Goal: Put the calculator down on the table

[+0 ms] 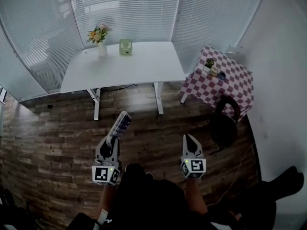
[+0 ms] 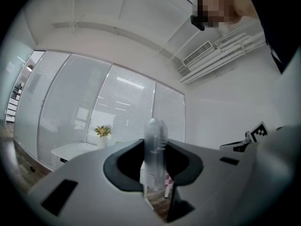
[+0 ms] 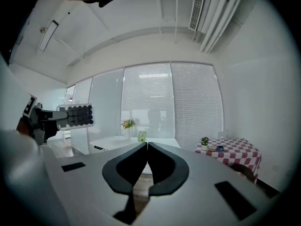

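Calculator (image 1: 123, 122): pale grey case, rows of dark round keys; left gripper (image 1: 112, 140) and right gripper (image 1: 189, 138): light grey shells, black inner pads, cubes with black-and-white square markers. Table (image 1: 144, 63): plain white; vase (image 1: 102, 49) white, flowers (image 1: 98, 33) orange and pink. Cloth (image 1: 230, 78): maroon-and-white check; floor (image 1: 57, 128): brown wood planks; blinds (image 1: 124, 8): white slats.

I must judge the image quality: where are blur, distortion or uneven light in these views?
Head view: the floor is dim, the white table is bright, and the blinds curve from the wide lens. Left gripper view: the calculator between the jaws is close and blurred. Right gripper view: sharp, with black corners.
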Tool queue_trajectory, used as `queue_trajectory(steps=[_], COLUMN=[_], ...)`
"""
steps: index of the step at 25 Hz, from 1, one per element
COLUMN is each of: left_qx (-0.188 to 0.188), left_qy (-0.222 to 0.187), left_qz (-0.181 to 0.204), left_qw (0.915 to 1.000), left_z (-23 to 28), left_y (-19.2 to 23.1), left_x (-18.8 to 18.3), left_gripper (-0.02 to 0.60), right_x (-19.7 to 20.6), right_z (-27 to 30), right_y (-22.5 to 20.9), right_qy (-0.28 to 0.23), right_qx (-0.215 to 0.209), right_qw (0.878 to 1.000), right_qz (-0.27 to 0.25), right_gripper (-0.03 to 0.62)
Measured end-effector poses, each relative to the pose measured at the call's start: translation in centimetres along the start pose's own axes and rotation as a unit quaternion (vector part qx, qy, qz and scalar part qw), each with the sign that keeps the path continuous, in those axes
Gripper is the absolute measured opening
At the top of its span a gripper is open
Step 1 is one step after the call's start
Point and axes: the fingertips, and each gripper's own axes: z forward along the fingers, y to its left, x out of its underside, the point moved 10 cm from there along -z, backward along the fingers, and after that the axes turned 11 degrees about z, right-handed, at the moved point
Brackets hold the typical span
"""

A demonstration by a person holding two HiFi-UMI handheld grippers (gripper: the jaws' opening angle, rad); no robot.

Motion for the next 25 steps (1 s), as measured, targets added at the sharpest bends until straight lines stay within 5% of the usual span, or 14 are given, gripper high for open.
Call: queue_trajectory(steps=[25], left_qx=[0.046], left_qy=[-0.01], left_qz=[0.004], left_qw=[0.9989], left_z=[12.6], left_y=[1.8], left_x=[0.2], left_gripper=[0.103], right_x=[-2.2], right_z=[9.1], right_y=[-2.0], right_qy=[-0.005], right_qx=[-0.022], right_qw=[1.0], right_qz=[-0.013], right_gripper=[0.006])
